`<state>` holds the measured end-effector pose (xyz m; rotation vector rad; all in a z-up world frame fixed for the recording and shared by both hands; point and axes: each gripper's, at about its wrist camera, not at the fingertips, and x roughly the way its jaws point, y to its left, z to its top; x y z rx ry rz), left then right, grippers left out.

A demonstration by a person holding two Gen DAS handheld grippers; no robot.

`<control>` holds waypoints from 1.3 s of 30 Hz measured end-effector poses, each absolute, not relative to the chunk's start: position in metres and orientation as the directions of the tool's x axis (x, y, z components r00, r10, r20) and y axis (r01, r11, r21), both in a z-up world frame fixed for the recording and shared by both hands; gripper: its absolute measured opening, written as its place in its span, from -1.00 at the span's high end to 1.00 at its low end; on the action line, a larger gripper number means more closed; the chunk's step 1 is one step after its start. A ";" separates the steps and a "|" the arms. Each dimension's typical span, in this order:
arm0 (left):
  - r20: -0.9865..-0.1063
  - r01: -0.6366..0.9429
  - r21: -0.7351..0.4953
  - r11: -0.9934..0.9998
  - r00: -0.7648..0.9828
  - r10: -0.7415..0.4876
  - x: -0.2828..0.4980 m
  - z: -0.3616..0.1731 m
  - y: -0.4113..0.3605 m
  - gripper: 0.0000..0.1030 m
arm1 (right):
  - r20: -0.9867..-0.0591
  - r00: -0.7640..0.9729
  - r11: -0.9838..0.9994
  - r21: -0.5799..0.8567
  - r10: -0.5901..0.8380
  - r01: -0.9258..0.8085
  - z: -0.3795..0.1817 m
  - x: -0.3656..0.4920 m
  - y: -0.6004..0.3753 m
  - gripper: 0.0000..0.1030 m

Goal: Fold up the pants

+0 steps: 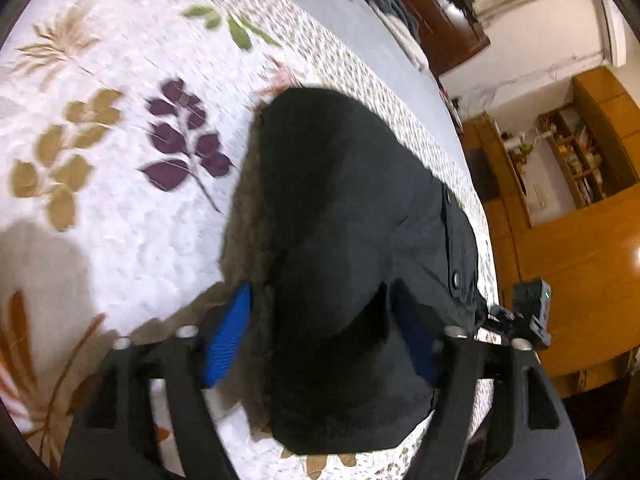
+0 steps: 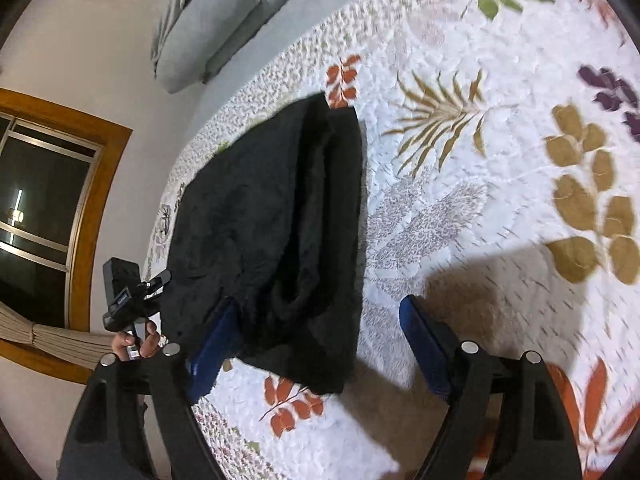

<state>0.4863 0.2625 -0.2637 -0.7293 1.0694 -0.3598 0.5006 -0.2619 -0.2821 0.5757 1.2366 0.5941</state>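
We have the pants (image 1: 352, 216) folded into a dark bundle on the bed (image 1: 120, 208). Both the left gripper (image 1: 320, 340) and right gripper (image 2: 316, 344) stand wide, holding nothing. Next, we judge, re-grasp the near edge for another fold.

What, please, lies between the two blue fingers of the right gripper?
In the right wrist view, the right gripper stands open: the near corner of the folded black pants fills the left part of the gap, and bare floral bedspread fills the rest.
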 end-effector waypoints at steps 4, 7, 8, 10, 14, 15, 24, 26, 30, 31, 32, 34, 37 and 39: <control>-0.640 -0.112 -0.696 0.709 0.543 -0.543 0.453 -0.245 0.284 -0.78 | -0.681 0.313 0.734 0.674 0.662 -0.085 -0.262 0.473 -0.280 -0.87; -0.652 -0.153 -0.672 0.725 0.585 -0.481 0.413 -0.228 0.296 -0.88 | -0.718 0.373 0.789 0.611 0.587 -0.066 -0.252 0.440 -0.288 -0.93; -0.660 -0.153 -0.647 0.747 0.603 -0.449 0.400 -0.221 0.297 -0.92 | -0.729 0.388 0.805 0.590 0.564 -0.062 -0.251 0.428 -0.291 -0.93; -0.673 -0.141 -0.598 0.789 0.624 -0.398 0.367 -0.203 0.296 -0.94 | -0.773 0.413 0.859 0.510 0.482 -0.048 -0.249 0.402 -0.294 -0.93; -0.695 -0.140 -0.496 0.857 0.656 -0.294 0.299 -0.174 0.291 -0.95 | -0.790 0.463 0.897 0.440 0.402 -0.026 -0.232 0.348 -0.306 -0.93; -0.697 -0.138 -0.466 0.874 0.666 -0.267 0.283 -0.167 0.288 -0.95 | -0.783 0.479 0.896 0.445 0.396 -0.013 -0.225 0.331 -0.311 -0.93; -0.646 -0.153 -0.130 0.980 0.763 0.034 0.167 -0.072 0.211 -0.95 | -0.724 0.624 0.922 0.387 0.293 0.017 -0.147 0.221 -0.304 -0.93; -0.626 -0.159 -0.051 0.986 0.775 0.093 0.143 -0.053 0.184 -0.95 | -0.699 0.669 0.949 0.315 0.252 -0.028 -0.125 0.188 -0.285 -0.93; -0.611 -0.146 -0.049 0.988 0.787 0.086 0.103 -0.027 0.147 -0.95 | -0.670 0.709 0.974 0.190 0.221 -0.124 -0.093 0.133 -0.249 -0.93; -0.613 -0.130 -0.054 0.990 0.787 0.070 0.095 -0.022 0.139 -0.95 | -0.668 0.711 0.975 0.181 0.221 -0.132 -0.087 0.125 -0.244 -0.93; -0.612 -0.114 -0.047 0.992 0.788 0.062 0.088 -0.019 0.131 -0.95 | -0.661 0.715 0.974 0.176 0.226 -0.145 -0.079 0.114 -0.239 -0.93; -0.603 -0.120 -0.041 0.992 0.795 0.071 0.070 -0.008 0.119 -0.95 | -0.649 0.728 0.975 0.153 0.223 -0.162 -0.064 0.094 -0.228 -0.93; -0.585 -0.107 -0.060 0.992 0.809 0.052 0.045 0.007 0.109 -0.95 | -0.612 0.759 0.975 0.127 0.222 -0.183 -0.039 0.065 -0.218 -0.93; -0.574 -0.121 -0.030 0.992 0.815 0.081 0.030 0.018 0.100 -0.95 | -0.592 0.769 0.970 0.128 0.241 -0.206 -0.028 0.051 -0.214 -0.93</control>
